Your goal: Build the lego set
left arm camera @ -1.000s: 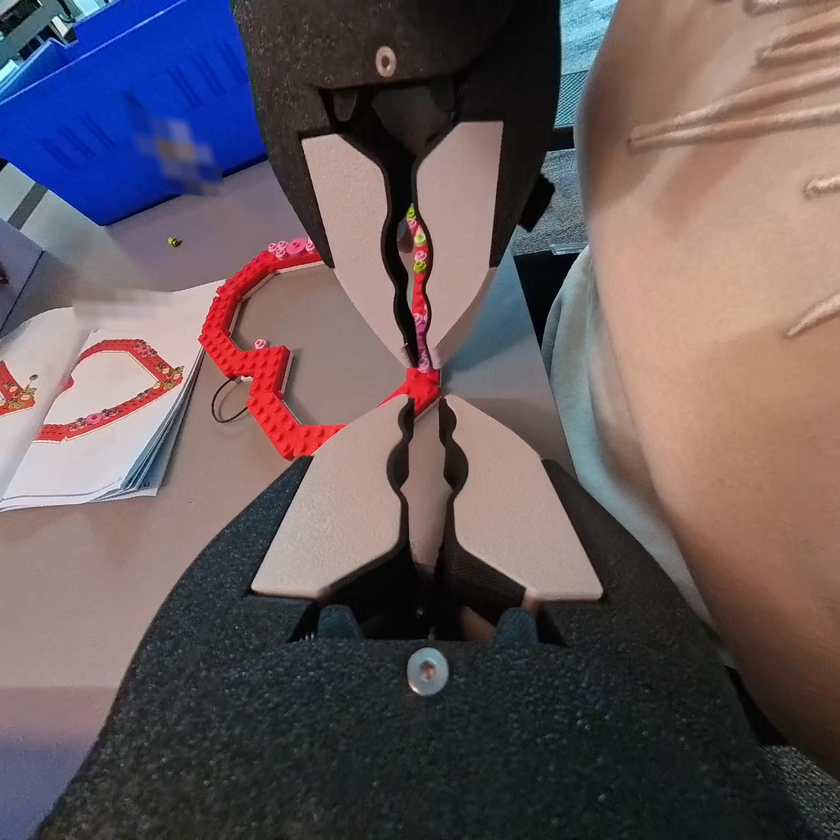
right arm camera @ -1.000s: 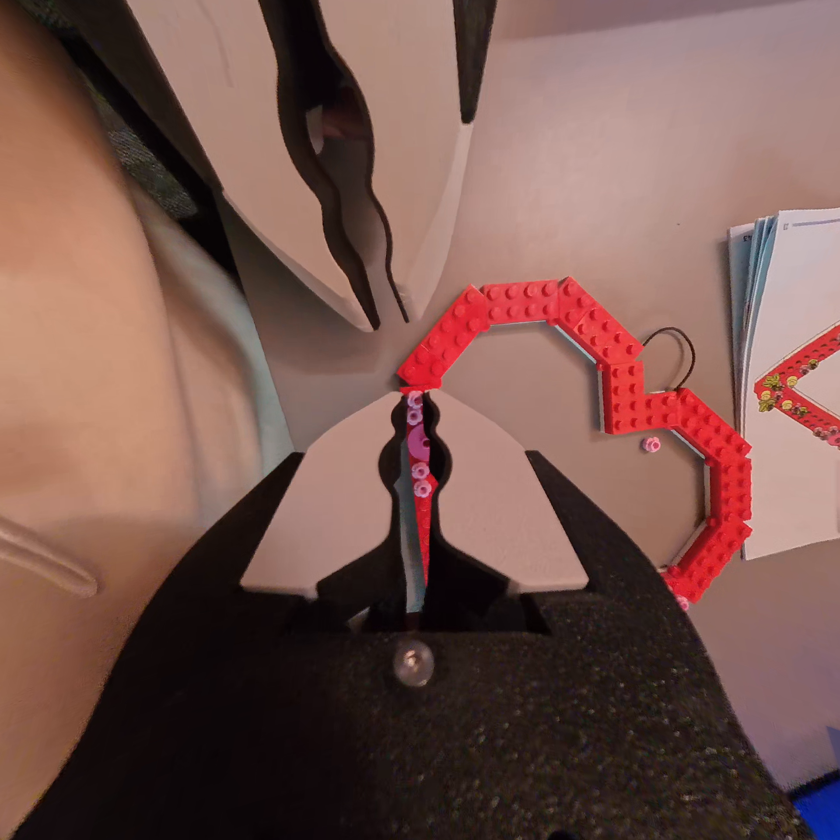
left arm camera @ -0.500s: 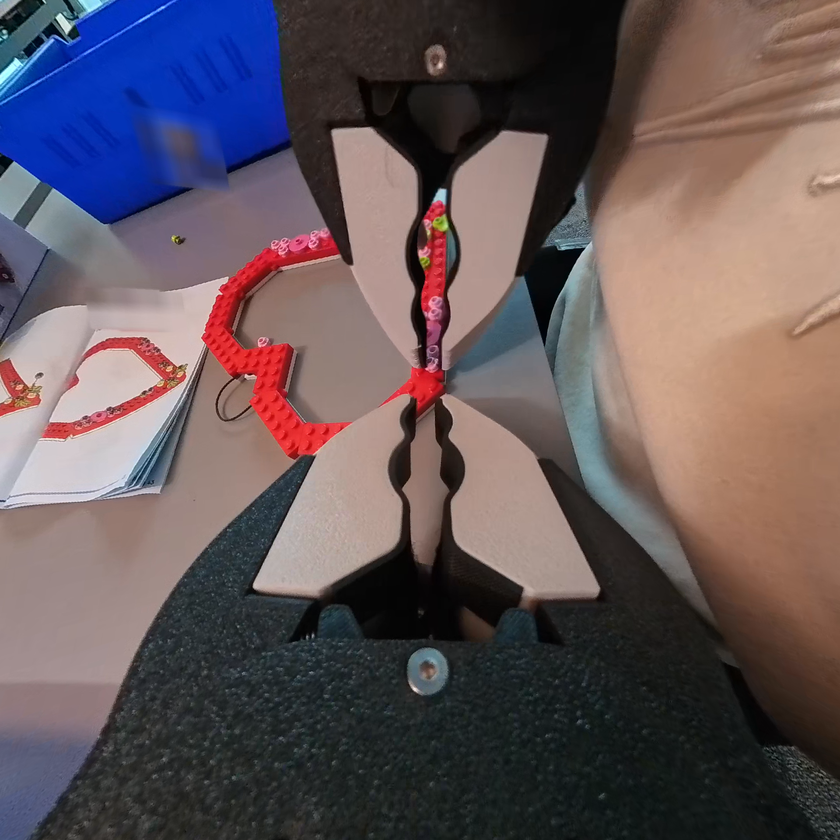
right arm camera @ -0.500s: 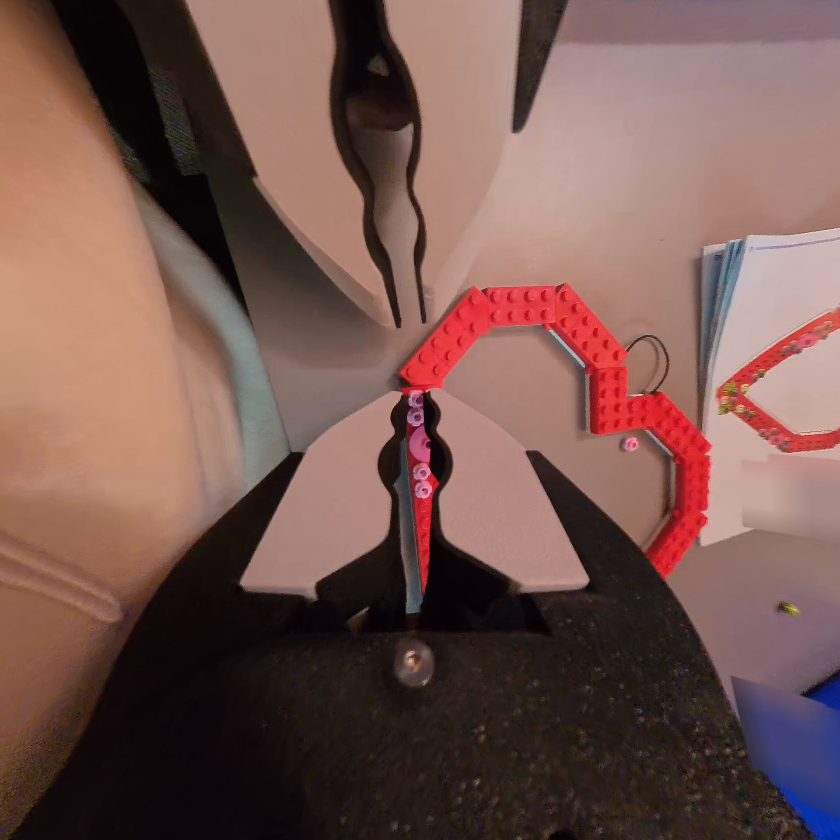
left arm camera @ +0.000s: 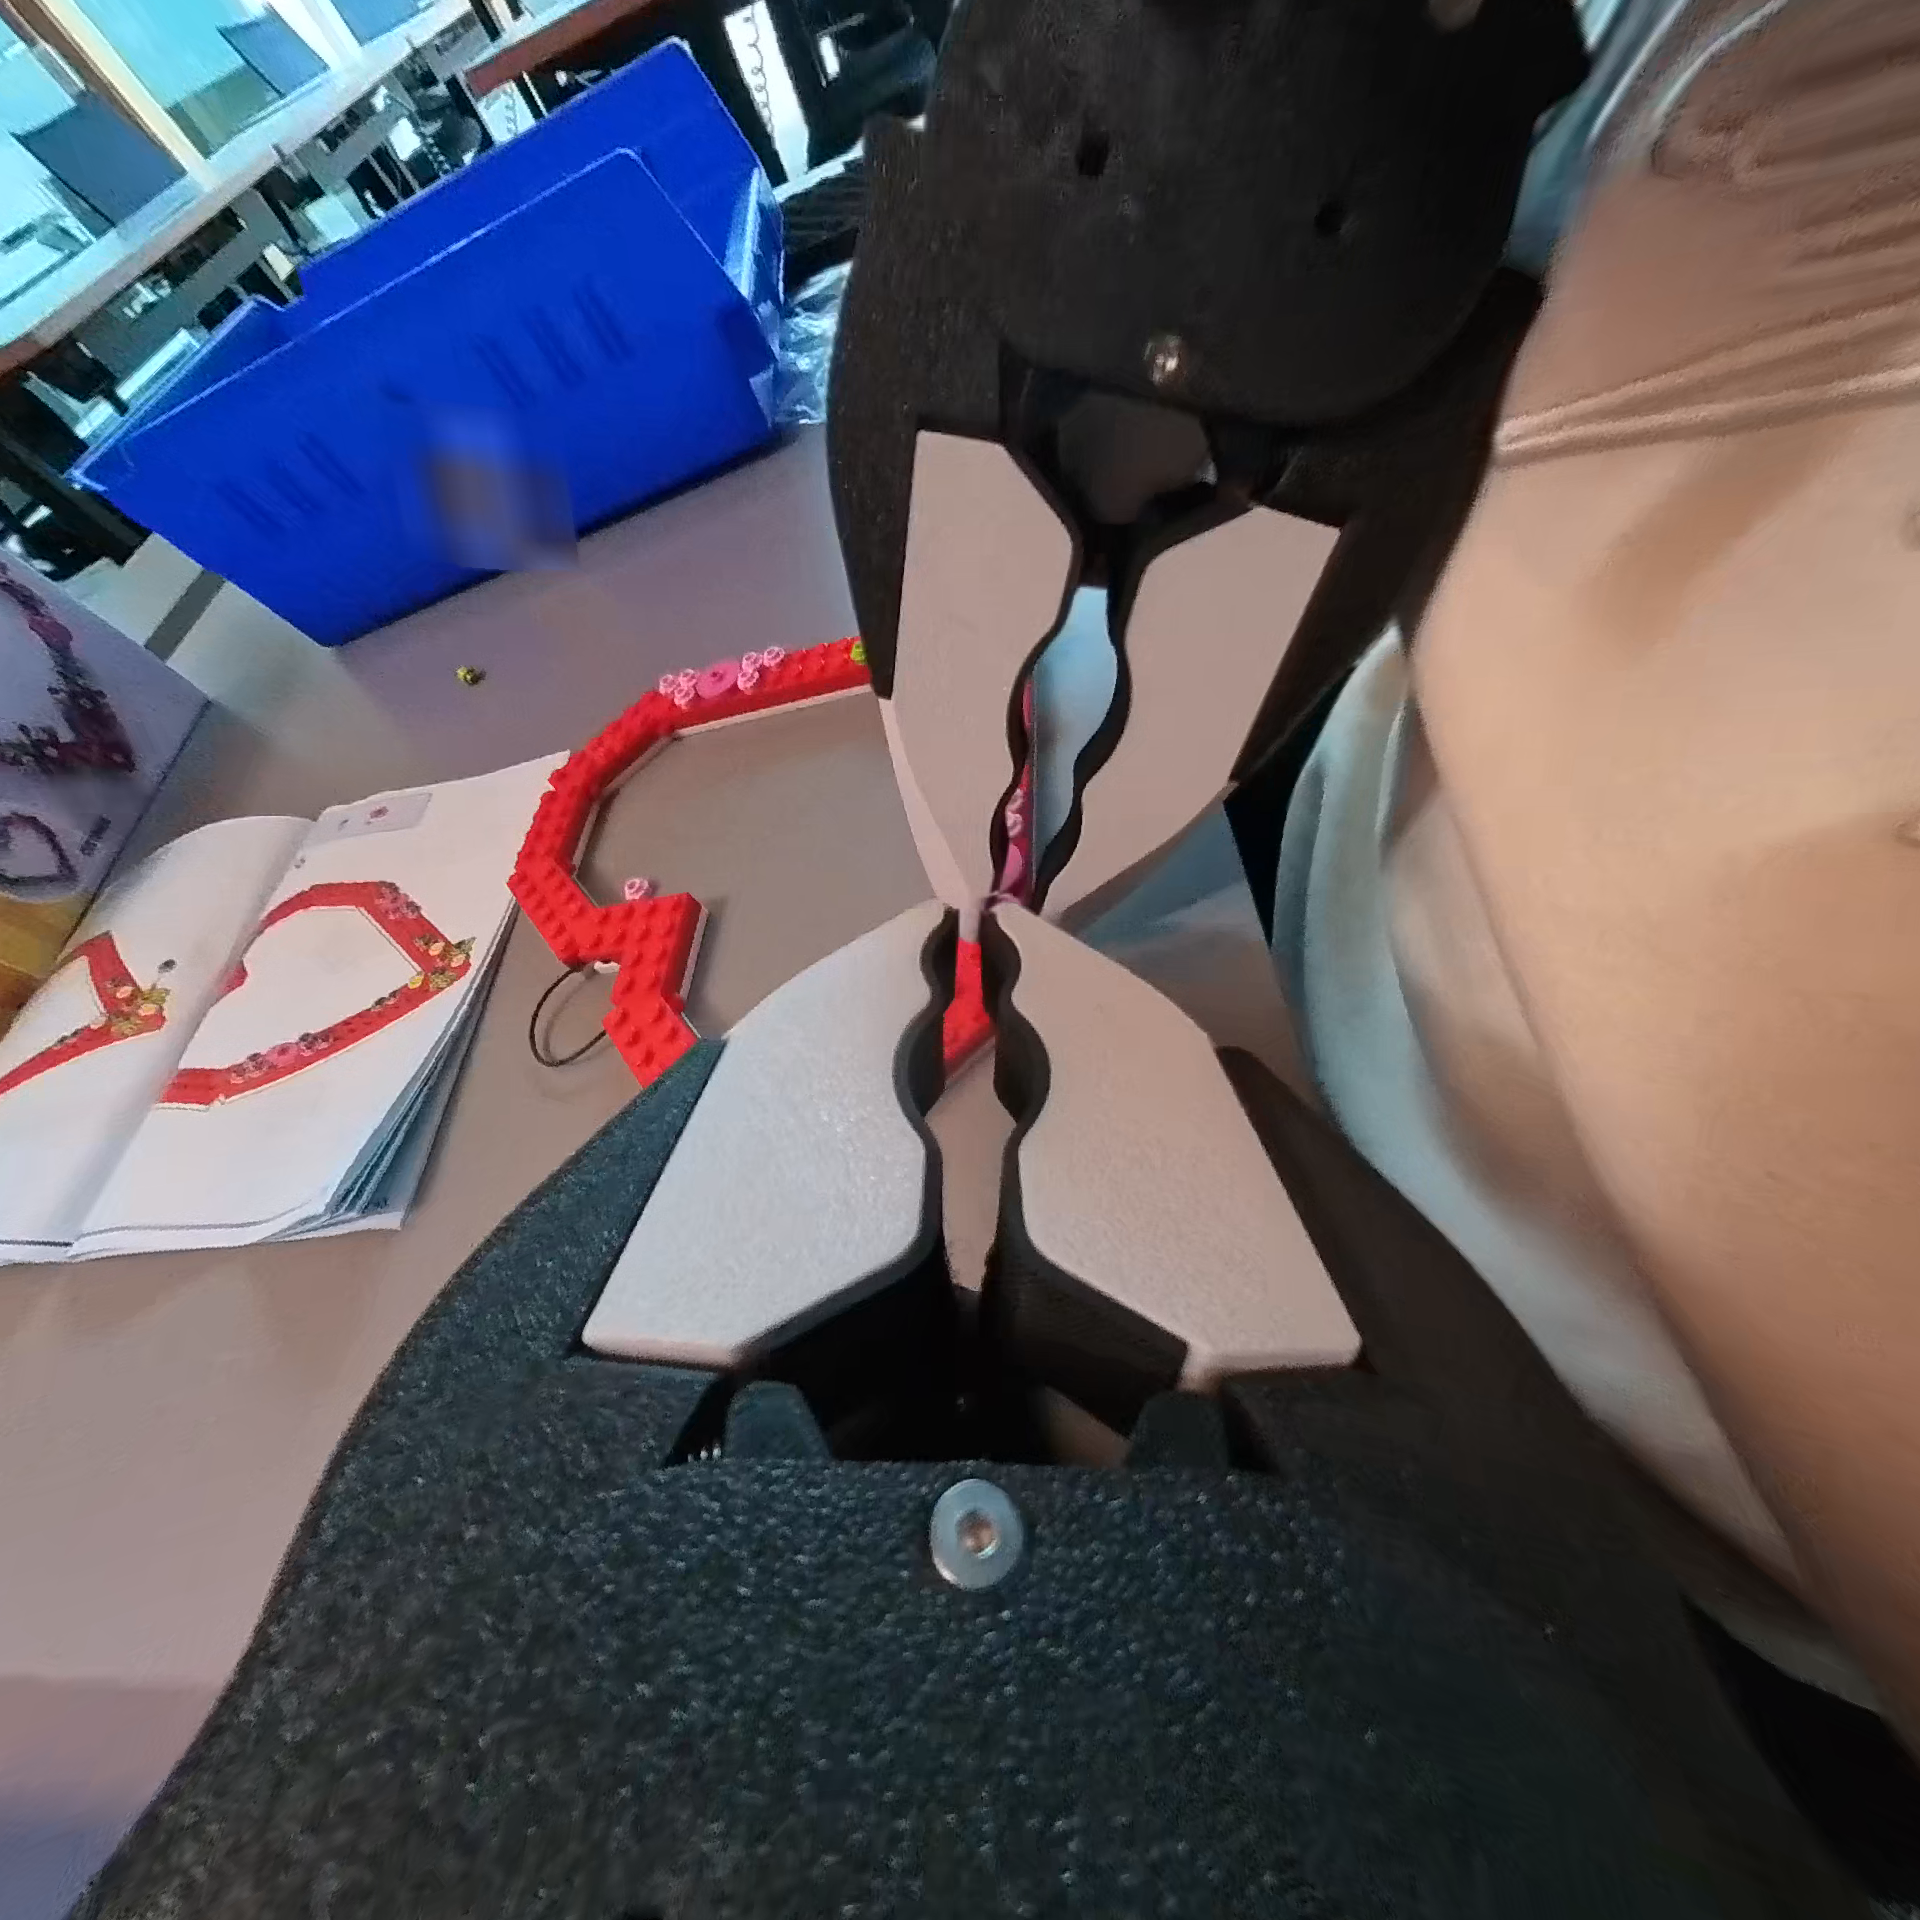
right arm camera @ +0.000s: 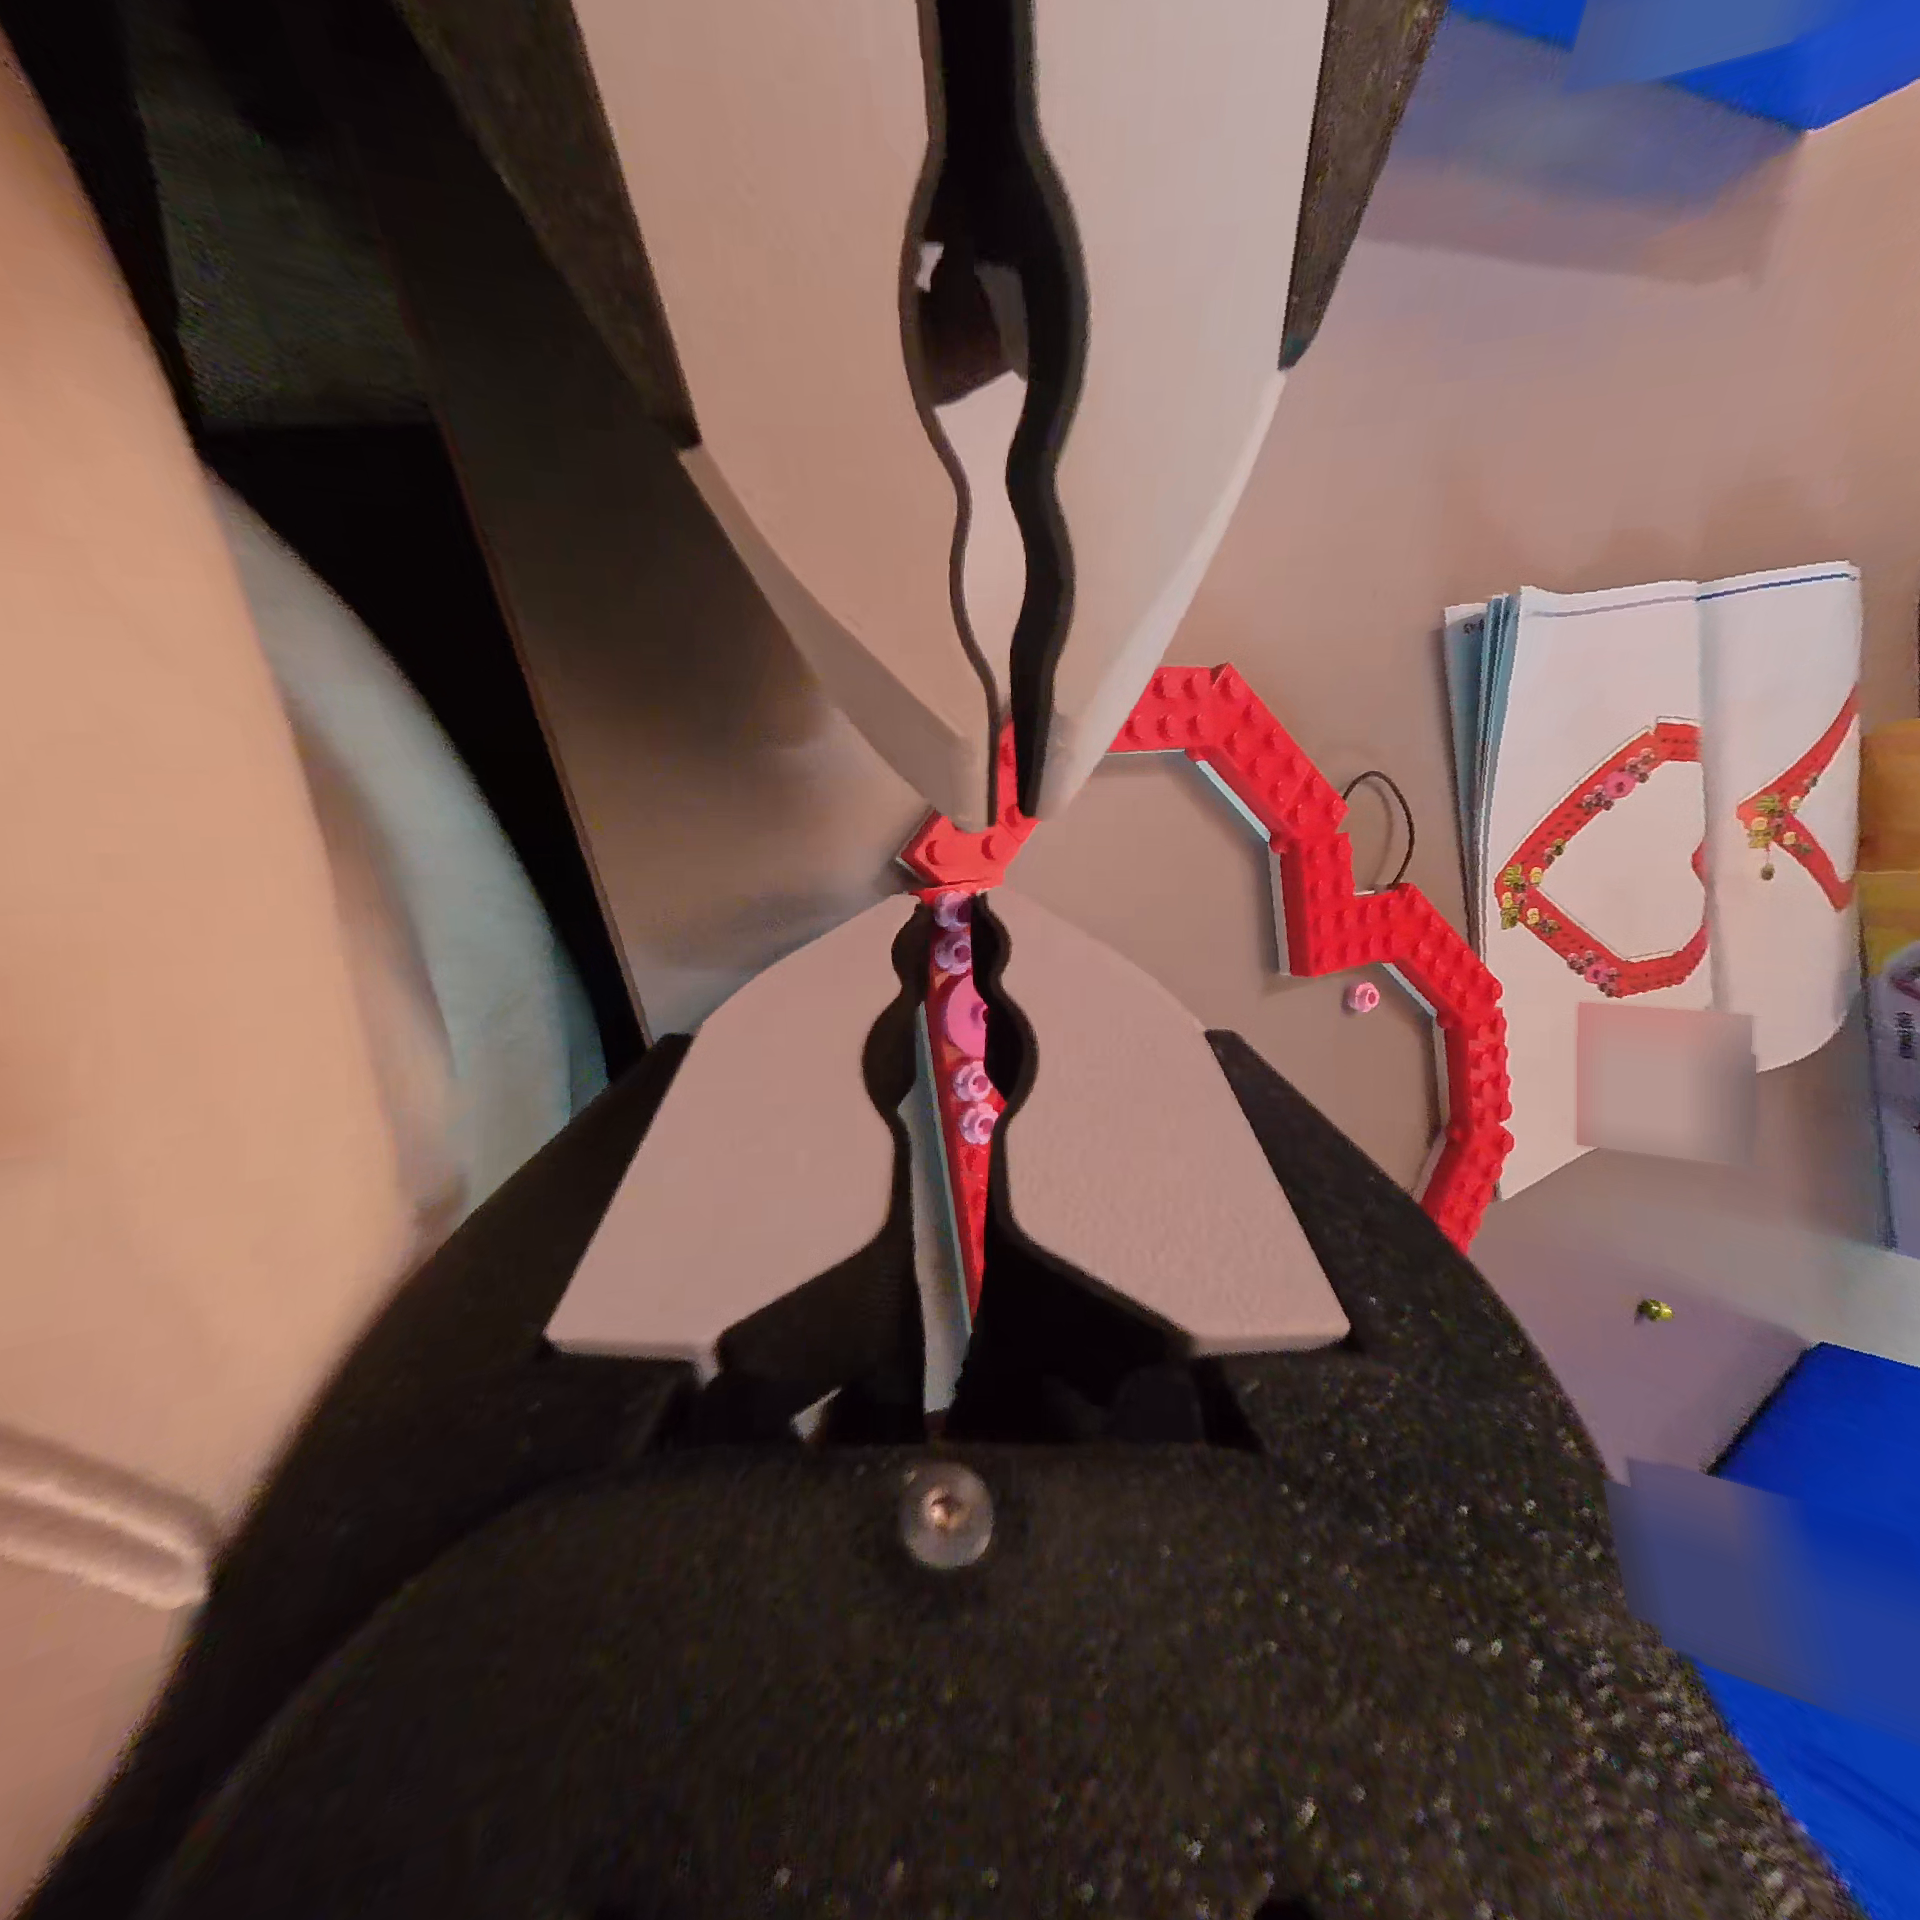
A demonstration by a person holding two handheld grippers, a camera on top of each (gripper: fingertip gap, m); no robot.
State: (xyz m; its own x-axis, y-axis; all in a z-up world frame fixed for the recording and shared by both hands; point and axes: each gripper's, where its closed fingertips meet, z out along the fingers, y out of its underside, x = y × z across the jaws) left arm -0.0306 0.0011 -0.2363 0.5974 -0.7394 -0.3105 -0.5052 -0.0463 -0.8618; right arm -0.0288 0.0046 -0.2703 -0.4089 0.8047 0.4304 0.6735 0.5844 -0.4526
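The right gripper [right arm camera: 961,904] has its fingers [right arm camera: 1132,1143] clenched on one side of the red lego heart frame [right arm camera: 1351,914], on the stretch carrying pink flower studs [right arm camera: 961,1023]. Tip to tip with it, the left gripper [left arm camera: 971,914] has its fingers [left arm camera: 810,1122] closed on the frame's point, where red brick shows in the narrow gap. The rest of the frame lies on the worktop [left arm camera: 260,1403] left of the left fingers. Beyond it lies an open instruction booklet [left arm camera: 260,1039], with a blue bin [left arm camera: 447,395] farther off. A loose pink stud [right arm camera: 1359,1000] sits inside the frame's notch.
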